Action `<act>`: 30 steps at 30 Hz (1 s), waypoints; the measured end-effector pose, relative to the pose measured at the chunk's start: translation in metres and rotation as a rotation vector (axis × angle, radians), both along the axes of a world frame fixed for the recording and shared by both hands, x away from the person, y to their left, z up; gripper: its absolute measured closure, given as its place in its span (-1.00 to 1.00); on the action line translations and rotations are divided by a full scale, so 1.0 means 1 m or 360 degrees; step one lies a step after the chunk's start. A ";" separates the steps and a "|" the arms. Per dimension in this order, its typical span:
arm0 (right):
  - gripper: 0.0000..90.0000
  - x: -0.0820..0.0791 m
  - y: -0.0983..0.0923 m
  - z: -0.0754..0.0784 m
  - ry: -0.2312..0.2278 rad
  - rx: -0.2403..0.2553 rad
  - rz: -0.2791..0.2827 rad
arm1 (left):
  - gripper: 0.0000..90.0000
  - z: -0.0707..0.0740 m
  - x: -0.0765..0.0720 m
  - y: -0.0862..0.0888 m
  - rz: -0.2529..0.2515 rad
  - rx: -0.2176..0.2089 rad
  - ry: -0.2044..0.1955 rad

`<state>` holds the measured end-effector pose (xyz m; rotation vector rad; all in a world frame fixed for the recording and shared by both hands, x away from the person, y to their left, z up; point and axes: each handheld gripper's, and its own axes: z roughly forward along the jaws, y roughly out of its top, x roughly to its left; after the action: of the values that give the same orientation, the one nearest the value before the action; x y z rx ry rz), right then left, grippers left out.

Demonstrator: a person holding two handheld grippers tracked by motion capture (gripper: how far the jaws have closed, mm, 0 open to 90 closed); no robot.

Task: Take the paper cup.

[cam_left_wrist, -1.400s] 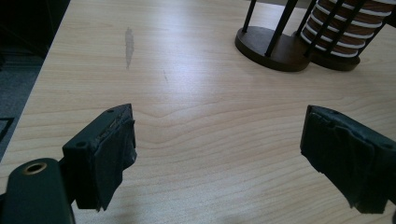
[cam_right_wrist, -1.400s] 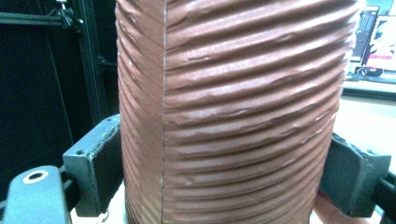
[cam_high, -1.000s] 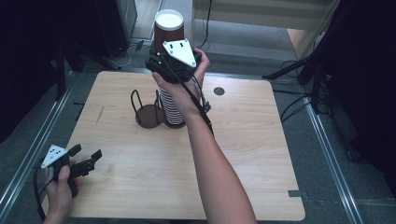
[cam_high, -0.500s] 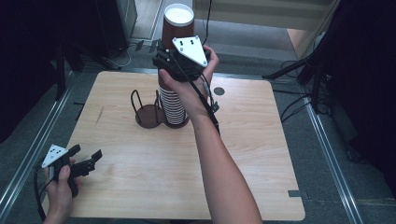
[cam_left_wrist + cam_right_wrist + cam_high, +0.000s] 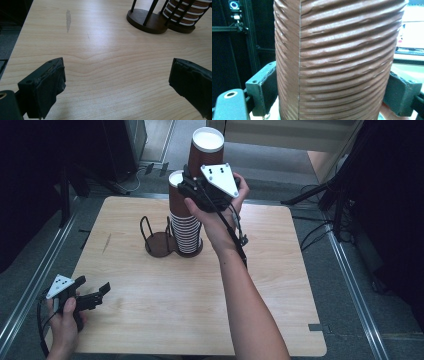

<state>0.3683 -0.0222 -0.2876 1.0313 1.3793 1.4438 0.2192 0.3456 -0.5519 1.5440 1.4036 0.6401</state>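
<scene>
Right gripper (image 5: 192, 182): jaws clamped on a ribbed brown paper cup (image 5: 205, 150), held above the cup stack (image 5: 184, 227) near the table's (image 5: 280, 285) far edge.
Left gripper (image 5: 97, 292): jaws spread, just opened, nothing between, near-left corner.
Writing: none readable on the cup.
Holder (image 5: 157, 242): touching the stack's left.

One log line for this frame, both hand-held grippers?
left hand-held gripper: open, empty, low over table | right hand-held gripper: shut on ribbed brown paper cup, lifted above cup stack

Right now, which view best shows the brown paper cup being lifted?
The high view: whole cup with white inside, held above the stack. The right gripper view gives just its ribbed wall between the jaws.
</scene>
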 end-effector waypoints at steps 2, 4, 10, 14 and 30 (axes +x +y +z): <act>-0.72 -0.001 -0.007 -0.001 -0.0003 0.0002 -0.0018 | -0.97 0.000 0.000 0.000 0.0014 0.0003 -0.0006; -0.72 -0.003 -0.012 -0.003 0.0007 0.0004 -0.0028 | -0.97 0.000 0.000 0.000 0.0025 -0.0002 -0.0011; -0.72 -0.008 -0.028 -0.010 0.0006 -0.0007 -0.0053 | -0.97 0.000 -0.001 0.000 0.0028 0.0002 -0.0013; -0.72 -0.011 -0.036 -0.016 -0.0041 -0.0023 -0.0057 | -0.97 0.000 -0.001 0.000 0.0031 -0.0004 -0.0014; -0.71 -0.023 -0.065 -0.048 0.0003 -0.0127 -0.0081 | -0.97 0.000 -0.001 0.001 0.0019 -0.0013 -0.0012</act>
<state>0.3453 -0.0871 -0.3352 1.0098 1.3909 1.3404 0.2183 0.3463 -0.5518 1.5265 1.4087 0.6460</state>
